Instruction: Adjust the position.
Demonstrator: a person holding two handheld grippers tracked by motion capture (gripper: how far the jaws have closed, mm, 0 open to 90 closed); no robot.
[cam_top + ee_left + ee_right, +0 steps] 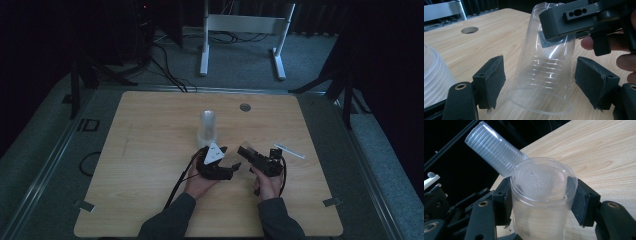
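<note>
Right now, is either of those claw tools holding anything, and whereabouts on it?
The right gripper clamps an upturned clear plastic cup by its sides near the closed base. The left gripper straddles it, open.

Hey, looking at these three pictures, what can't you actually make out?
- High view: the clear cup is too small and dim to trace between the right gripper and left gripper.
- Left gripper view: the cup stack is cut off by the left edge.
- High view: the white strip is too small to identify.
</note>
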